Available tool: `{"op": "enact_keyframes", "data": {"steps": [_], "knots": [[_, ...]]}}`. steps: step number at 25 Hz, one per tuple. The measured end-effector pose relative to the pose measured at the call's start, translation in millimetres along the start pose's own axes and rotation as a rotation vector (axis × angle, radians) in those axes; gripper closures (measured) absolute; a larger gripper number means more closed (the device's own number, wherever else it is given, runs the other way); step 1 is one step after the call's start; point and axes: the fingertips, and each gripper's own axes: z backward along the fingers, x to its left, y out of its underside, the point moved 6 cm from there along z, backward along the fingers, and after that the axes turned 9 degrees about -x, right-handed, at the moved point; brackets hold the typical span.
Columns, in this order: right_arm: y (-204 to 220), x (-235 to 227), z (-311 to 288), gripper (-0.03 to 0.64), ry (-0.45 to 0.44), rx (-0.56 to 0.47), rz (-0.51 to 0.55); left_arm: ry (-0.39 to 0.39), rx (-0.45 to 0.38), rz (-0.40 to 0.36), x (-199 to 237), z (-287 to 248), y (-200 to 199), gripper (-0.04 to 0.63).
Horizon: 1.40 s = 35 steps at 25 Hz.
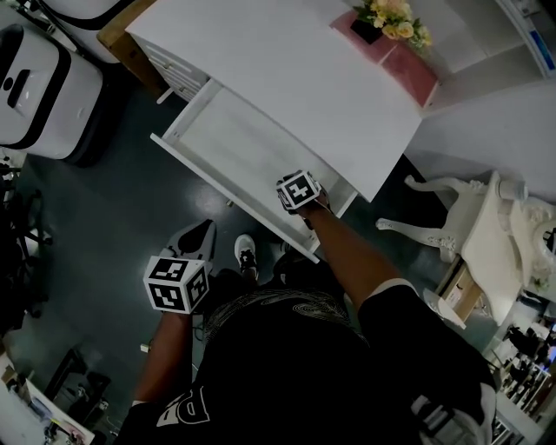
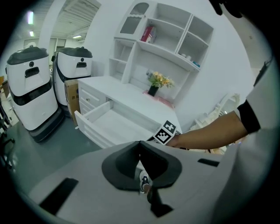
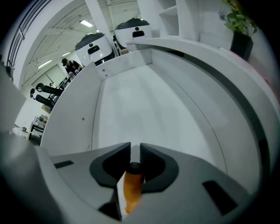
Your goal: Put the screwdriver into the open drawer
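An orange-handled screwdriver [image 3: 132, 186] with a black end sits pinched between the jaws of my right gripper [image 3: 135, 162]. That gripper [image 1: 301, 193] hangs over the near right part of the open white drawer [image 1: 228, 130], pointing steeply down at its bare floor [image 3: 144, 109]. My left gripper [image 1: 193, 243] hovers lower left, over the dark floor in front of the drawer. Its jaws [image 2: 141, 162] are shut with nothing between them.
The drawer juts from a white desk [image 1: 295, 78] carrying a flower pot [image 1: 391, 22] on a pink mat. Two white robot units [image 2: 33, 83] stand left of the desk. A white ornate chair [image 1: 486, 230] is at the right. The person's shoes [image 1: 246, 254] are below the drawer front.
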Motion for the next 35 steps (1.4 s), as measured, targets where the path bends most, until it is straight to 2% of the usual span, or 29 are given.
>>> {"op": "enact_keyframes", "data": {"steps": [17,23,35], "knots": [[7,-1,-9,0.526,0.020,0.028,0.002,-0.002,0.011,0.007,3,-1,1,0.580],[6,4,-9,0.456,0.000,0.016,-0.005,0.004,0.009,-0.001,4,2,2,0.580],[6,0,12,0.456,0.035,-0.016,-0.013,0.025,-0.015,-0.027,-1,8,-1,0.580]]}}
